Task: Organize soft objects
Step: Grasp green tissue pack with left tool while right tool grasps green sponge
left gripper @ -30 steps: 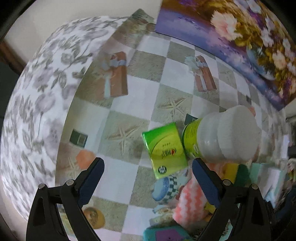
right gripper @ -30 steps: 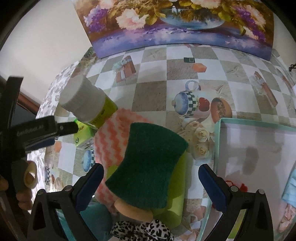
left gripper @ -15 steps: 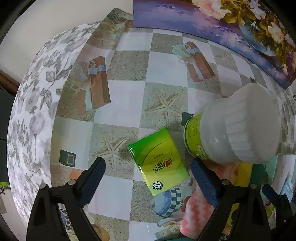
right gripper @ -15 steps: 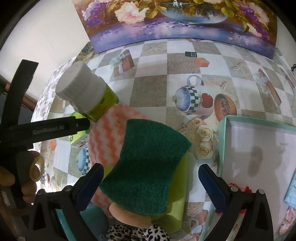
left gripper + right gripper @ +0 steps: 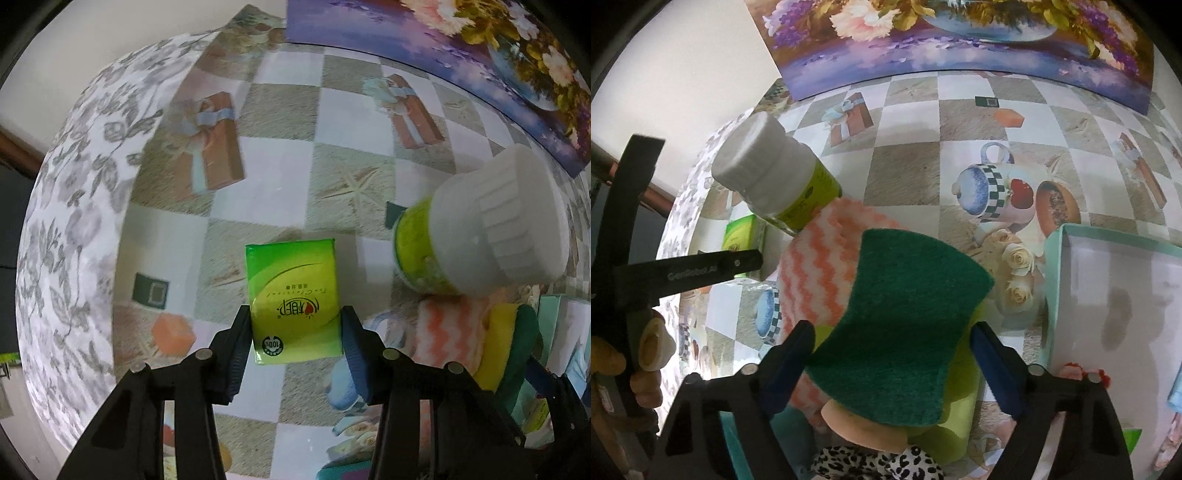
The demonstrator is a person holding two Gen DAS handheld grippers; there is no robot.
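Observation:
A green tissue pack (image 5: pixel 291 288) lies flat on the patterned tablecloth, its near half between the fingers of my left gripper (image 5: pixel 294 332). The jaws are closing and both pads touch the pack's long edges. In the right wrist view the same pack (image 5: pixel 738 232) peeks out behind the left gripper's black finger. My right gripper (image 5: pixel 890 347) straddles a dark green scouring sponge (image 5: pixel 905 325) with a yellow underside that tops a pile of soft things. Its jaws are closing; a gap shows at the right pad. A pink zigzag cloth (image 5: pixel 816 266) lies under the sponge.
A green bottle with a white cap (image 5: pixel 480 229) stands just right of the tissue pack. A teal box with a white inside (image 5: pixel 1108 295) sits right of the pile. A leopard-print scrunchie (image 5: pixel 871 461) lies at the pile's near edge. A flower painting (image 5: pixel 960 37) leans along the back.
The left gripper's jaws narrowed from wide apart onto the tissue pack, which now lies squared between them. The right gripper's jaws came in a little around the sponge.

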